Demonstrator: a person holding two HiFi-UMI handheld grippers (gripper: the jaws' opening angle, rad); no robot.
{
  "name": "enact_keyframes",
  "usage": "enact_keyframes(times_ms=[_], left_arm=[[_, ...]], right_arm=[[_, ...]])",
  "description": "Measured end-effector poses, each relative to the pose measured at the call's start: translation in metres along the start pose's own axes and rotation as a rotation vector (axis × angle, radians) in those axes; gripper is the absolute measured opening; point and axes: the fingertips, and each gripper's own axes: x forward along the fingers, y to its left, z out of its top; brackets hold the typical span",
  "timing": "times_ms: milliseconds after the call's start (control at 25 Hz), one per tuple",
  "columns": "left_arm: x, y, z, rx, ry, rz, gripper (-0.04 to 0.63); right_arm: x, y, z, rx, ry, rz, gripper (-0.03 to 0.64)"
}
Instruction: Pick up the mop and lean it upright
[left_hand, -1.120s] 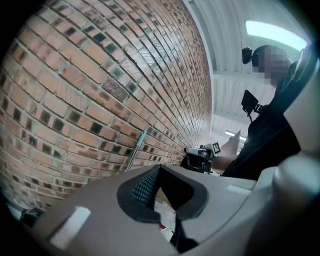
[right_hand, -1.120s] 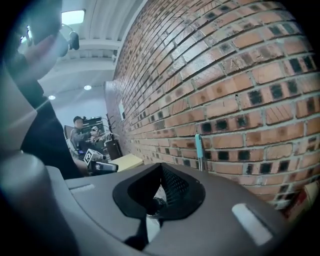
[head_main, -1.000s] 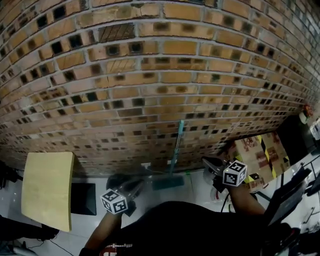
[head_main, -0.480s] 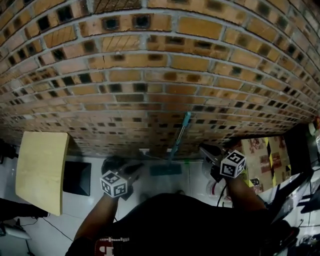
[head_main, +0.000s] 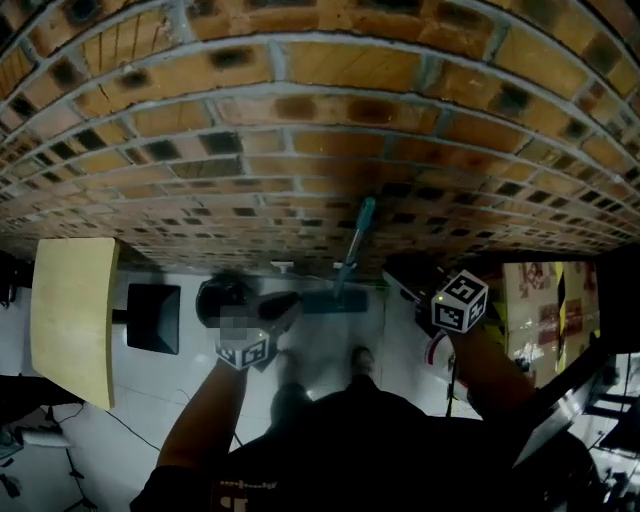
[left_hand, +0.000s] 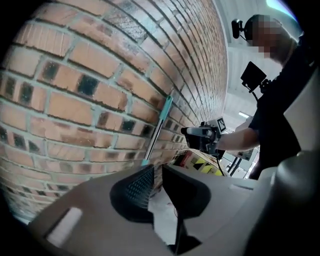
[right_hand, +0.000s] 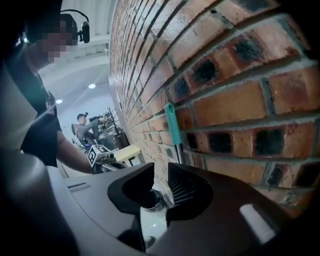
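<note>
Nearest, low in the head view: the left gripper (head_main: 284, 304), black and two-jawed with a marker cube on it. Jaws just been opening, parted by only a narrow slit. Nothing between the ribbed pads, only white floor (head_main: 330, 345) seen through the gap in the left gripper view (left_hand: 157, 171). Grips and touches nothing.

To the right, at much the same depth: the right gripper (head_main: 398, 277), the same build. Jaws just been opening too, and plainly spread wider (right_hand: 161, 173). No object between them, only floor and a small dark round thing with a shiny rim (right_hand: 151, 199) lying on it, seen through the gap.

Farther off, between the two grippers: the long mop (head_main: 352, 250), with a teal grip on top, a thin grey pole and a flat dark teal head. Stands nearly upright, with its upper end tilted slightly right. Head down on the floor at the foot of the red-brown brick wall (head_main: 300, 120), pole leaning on the bricks. Clear of both grippers and touched by neither; seen ahead of each pair of jaws against the wall (left_hand: 159, 127) (right_hand: 172, 130).

Off to the left, a pale wooden tabletop (head_main: 70, 315).
</note>
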Motion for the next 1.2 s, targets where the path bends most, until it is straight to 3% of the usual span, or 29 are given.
enact_keyframes(times_ms=[400,680,1040,1200], left_arm=[[0.119,0.040,-0.072,0.070,0.122,-0.096,0.145],[0.182,0.077,-0.101,0.115,0.162,-0.065,0.202],[0.227,0.089,-0.119,0.209,0.163,-0.091,0.209],[0.237,0.087,-0.125,0.206,0.160,-0.100,0.178]], right_arm=[[0.069,-0.048,-0.068,-0.011,0.042,-0.018,0.147],[0.104,-0.072,-0.098,-0.046,0.062,-0.032,0.184],[0.129,-0.082,-0.118,-0.086,0.054,0.011,0.190],[0.131,-0.080,-0.120,-0.121,0.040,0.013,0.142]])
